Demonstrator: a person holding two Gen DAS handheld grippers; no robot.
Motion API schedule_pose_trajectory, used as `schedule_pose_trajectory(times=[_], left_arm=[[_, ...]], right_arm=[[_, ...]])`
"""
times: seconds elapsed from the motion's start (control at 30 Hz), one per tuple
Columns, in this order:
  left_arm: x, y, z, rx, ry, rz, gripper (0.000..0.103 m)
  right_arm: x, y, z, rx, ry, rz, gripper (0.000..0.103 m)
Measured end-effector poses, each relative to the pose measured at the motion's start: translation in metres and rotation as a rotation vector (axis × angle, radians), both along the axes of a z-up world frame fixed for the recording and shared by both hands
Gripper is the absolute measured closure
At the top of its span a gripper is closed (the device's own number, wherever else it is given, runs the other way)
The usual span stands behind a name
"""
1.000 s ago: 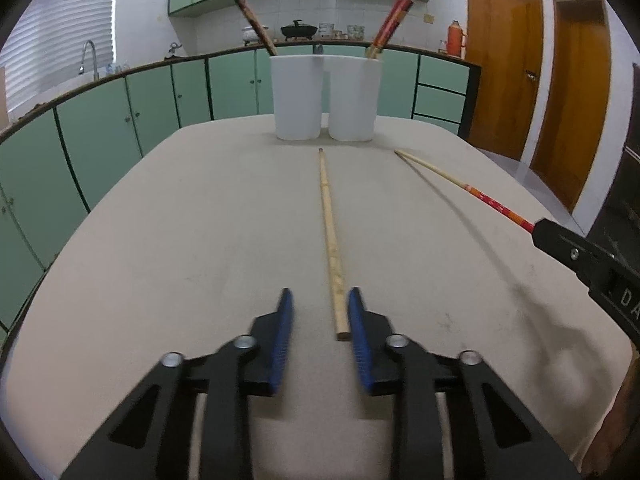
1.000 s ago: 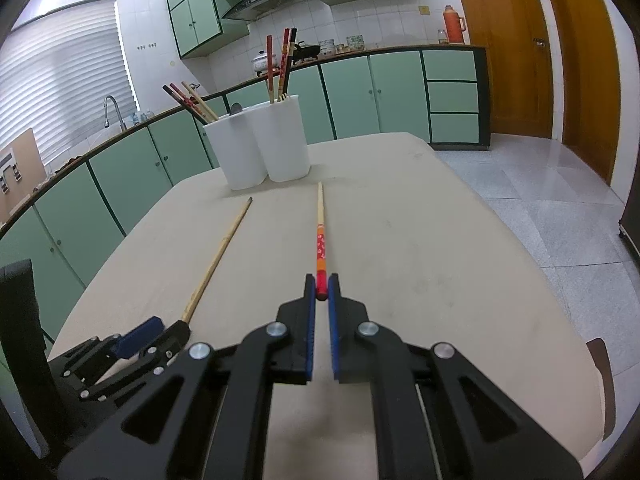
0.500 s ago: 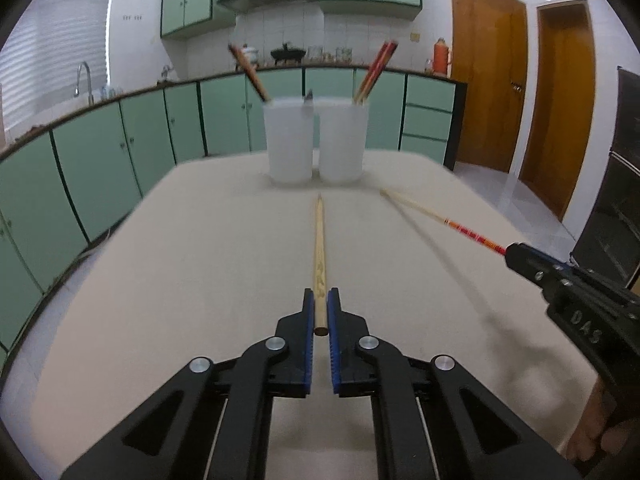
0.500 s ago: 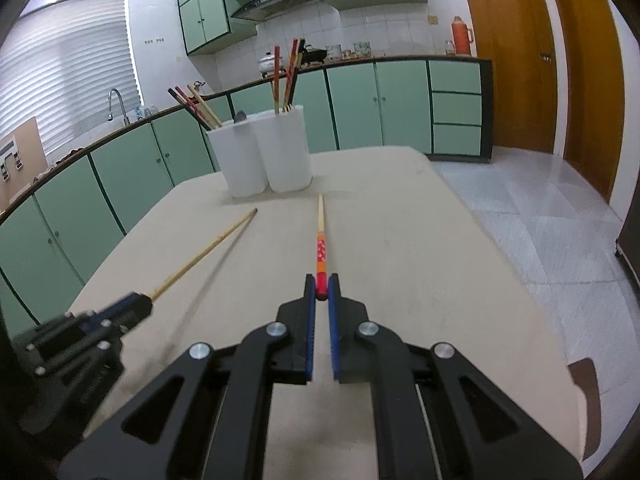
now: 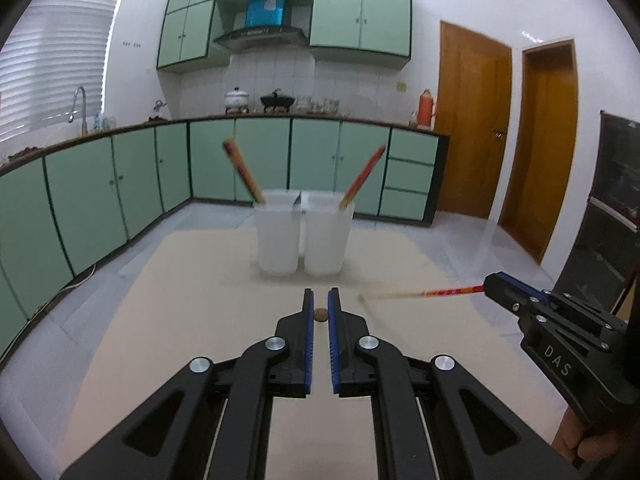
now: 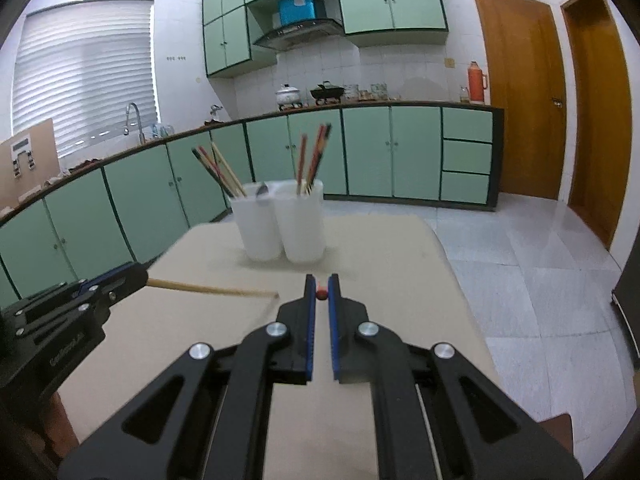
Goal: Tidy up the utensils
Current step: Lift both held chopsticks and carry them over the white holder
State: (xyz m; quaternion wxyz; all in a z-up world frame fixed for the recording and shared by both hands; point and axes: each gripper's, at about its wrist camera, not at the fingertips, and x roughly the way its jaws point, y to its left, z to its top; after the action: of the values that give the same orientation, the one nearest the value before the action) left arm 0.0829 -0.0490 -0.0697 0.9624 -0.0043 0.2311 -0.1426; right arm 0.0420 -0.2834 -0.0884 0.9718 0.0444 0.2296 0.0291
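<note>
A plain wooden chopstick (image 6: pixel 212 289) and a red-patterned chopstick (image 5: pixel 424 292) are both held off the beige table. Two white cups (image 6: pixel 280 224) stand touching at the far end, each holding leaning chopsticks (image 6: pixel 314 158).

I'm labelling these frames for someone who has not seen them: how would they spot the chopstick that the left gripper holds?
Start at the two white cups standing side by side on the beige table. In front of them the left gripper is shut on the plain wooden chopstick, held off the table. Unlike the red-patterned chopstick in the right gripper, it is bare pale wood.
</note>
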Motion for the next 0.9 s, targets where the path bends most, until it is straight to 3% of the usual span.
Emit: schedule_pose_trajectory(times=[0.23,0.47,0.73,0.9], left_arm=[[0.023,0.000,0.038,-0.013,-0.022,-0.056,0.096],[0.037,0.007,0.061,-0.034,-0.033,-0.073,0.096],[0.048,0.018,0.081,-0.053,-0.056,-0.082,0.096],[0.063,0.026,0.109,-0.071,-0.106,-0.077,0.096]], right_arm=[[0.027,-0.008,0.050,0.028,0.009,0.057,0.098],[0.056,-0.015,0.081,0.054,0.062,0.127,0.098],[0.076,-0.007,0.117,0.033,0.035,0.193,0.098],[0.096,-0.006,0.154,0.046,-0.021,0.228,0.098]])
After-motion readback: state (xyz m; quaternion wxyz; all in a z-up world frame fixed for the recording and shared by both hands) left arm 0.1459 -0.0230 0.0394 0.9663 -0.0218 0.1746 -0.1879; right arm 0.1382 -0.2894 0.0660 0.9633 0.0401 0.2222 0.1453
